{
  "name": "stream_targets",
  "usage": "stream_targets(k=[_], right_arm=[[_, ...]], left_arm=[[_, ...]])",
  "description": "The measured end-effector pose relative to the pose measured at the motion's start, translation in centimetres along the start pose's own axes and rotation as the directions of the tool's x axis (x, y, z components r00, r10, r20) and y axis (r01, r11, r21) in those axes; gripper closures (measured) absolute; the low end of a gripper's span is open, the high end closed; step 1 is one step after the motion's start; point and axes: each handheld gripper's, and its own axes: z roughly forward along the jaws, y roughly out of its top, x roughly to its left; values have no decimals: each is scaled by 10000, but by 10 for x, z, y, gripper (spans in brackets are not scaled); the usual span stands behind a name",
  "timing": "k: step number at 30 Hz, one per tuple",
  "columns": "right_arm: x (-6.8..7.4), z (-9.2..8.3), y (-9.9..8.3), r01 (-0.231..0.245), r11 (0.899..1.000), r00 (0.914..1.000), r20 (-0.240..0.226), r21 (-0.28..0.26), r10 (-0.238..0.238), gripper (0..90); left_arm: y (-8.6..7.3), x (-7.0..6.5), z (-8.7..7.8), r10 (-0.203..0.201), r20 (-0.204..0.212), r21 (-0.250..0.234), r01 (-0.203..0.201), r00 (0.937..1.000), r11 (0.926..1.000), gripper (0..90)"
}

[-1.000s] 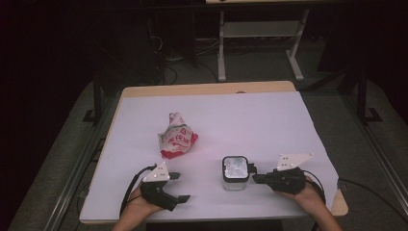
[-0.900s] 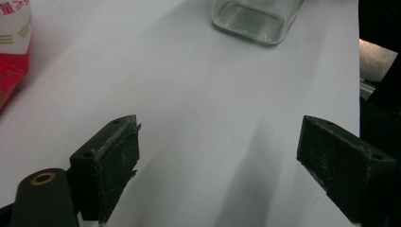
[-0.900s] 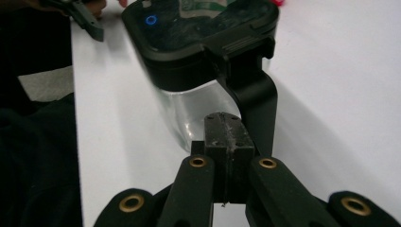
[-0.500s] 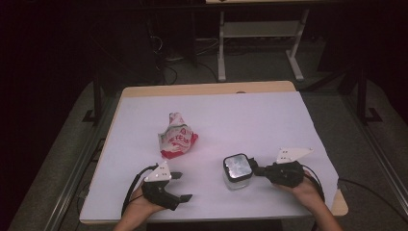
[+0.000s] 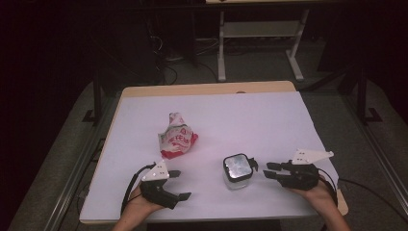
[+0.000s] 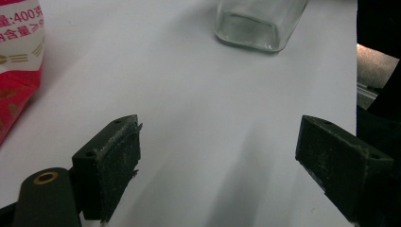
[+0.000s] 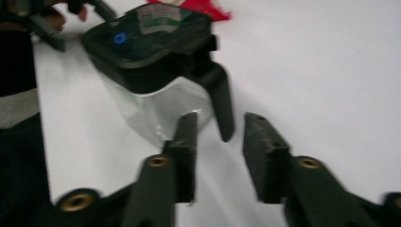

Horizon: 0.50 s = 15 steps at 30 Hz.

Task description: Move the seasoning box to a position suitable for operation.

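A dim room is shown, with a white-covered table lit at its centre and metal frames standing on the dark floor behind it. Nearest the camera, 2 hand-held grippers are seen at the table's front edge. The left gripper is rested on the cloth, its jaws spread wide with nothing between them; in the left gripper view its pads are seen over bare white surface. The right gripper is held level, pointed at the glass jar; its jaws have just been opening and stand partly apart, with nothing clamped between them. In the right gripper view the jar's black lid clasp is seen hanging just ahead of the jaw tips, apart from them. The jar is stood upright between the 2 grippers, near the right one, with its dark lid on. Farther back, left of centre, a crumpled red-and-white bag is seen.
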Motion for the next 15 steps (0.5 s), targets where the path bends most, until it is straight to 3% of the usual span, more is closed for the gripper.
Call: stream_targets(k=[2, 5, 8, 15], right_arm=[[-4, 0, -1, -18, 10000, 9992, 396, -29, 19, 516], [-6, 0, -3, -83, 9999, 9981, 616, -143, 91, 457], [-10, 1, -5, -390, 9989, 9938, 1029, -269, 416, 344], [-14, 1, -7, -510, 9984, 9885, 1415, -243, 540, 285]], left_arm=[[0, -1, 1, 40, 28, 41, -40, 10000, 10000, 143], [1, -2, 1, 82, 53, 67, -82, 10000, 9999, 143], [3, -5, 2, 119, 137, 21, -120, 9998, 9999, 143], [11, -10, 6, 261, 335, -28, -260, 9991, 9997, 143]])
